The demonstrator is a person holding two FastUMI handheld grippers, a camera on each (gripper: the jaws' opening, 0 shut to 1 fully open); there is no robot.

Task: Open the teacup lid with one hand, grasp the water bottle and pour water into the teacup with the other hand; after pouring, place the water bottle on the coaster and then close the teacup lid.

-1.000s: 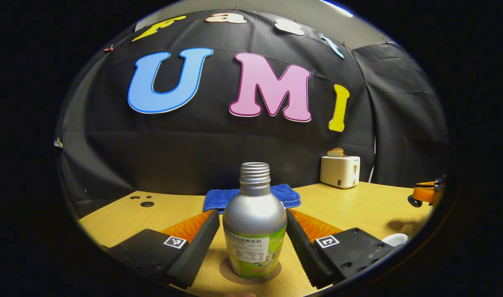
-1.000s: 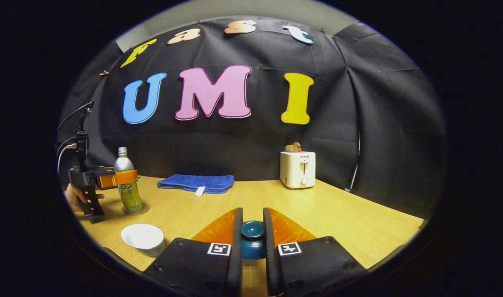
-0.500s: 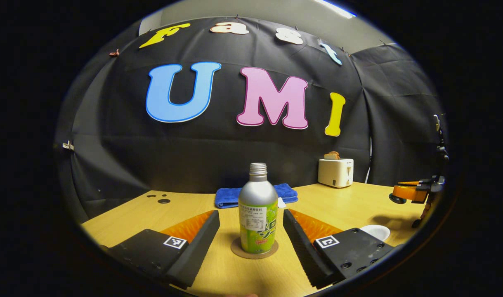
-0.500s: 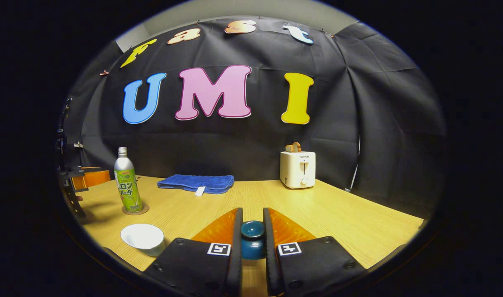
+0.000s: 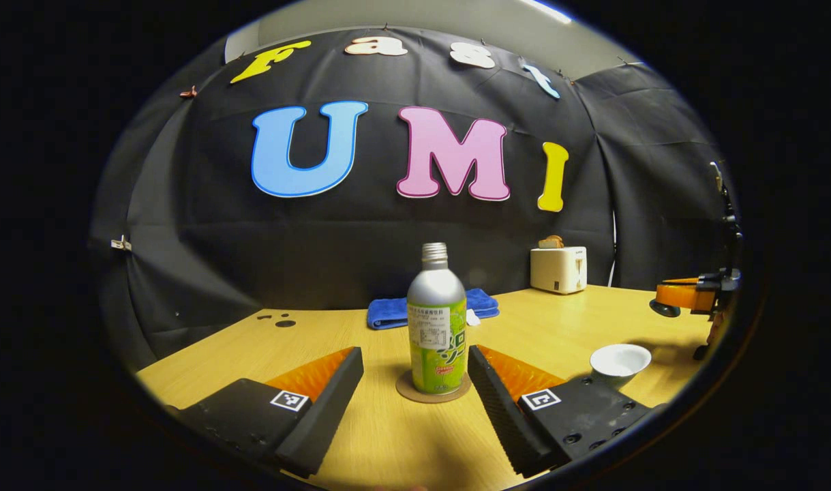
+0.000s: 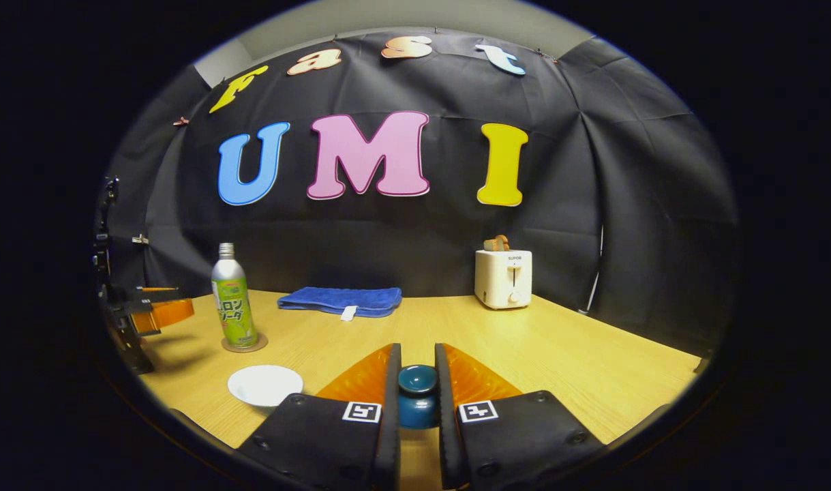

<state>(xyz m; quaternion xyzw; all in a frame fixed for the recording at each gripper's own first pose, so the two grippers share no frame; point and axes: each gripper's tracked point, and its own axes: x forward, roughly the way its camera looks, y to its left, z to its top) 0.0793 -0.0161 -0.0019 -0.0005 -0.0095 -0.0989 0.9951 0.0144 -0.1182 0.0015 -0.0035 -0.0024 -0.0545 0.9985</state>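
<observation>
Clamped between the fingers of the right tool point(image 6: 417, 395), the dark blue teacup lid point(image 6: 417, 390) is held above the worktop point(image 6: 558, 354), as it was a second ago. The landmark taken here is the water bottle point(image 5: 437, 320), which stands upright on its round coaster point(image 5: 433, 392). Nearer than the bottle, the left tool point(image 5: 415, 399) is seen with its fingers spread apart and nothing between them; a second ago those fingers flanked the bottle closely, and they have since been drawn back, so the bottle now stands clear ahead of them. This is judged to mean that pouring and the set-down on the coaster are finished, and only the closing of the cup is left. To the right of the bottle and slightly nearer, the white teacup point(image 5: 620, 360) sits open on the worktop; whether water is in it cannot be told. Beyond the bottle a folded blue cloth point(image 5: 432, 310) lies, and farther right of it a white toaster point(image 5: 558, 269) stands against the booth wall. The lid would next have to be carried over the cup and lowered level.
</observation>
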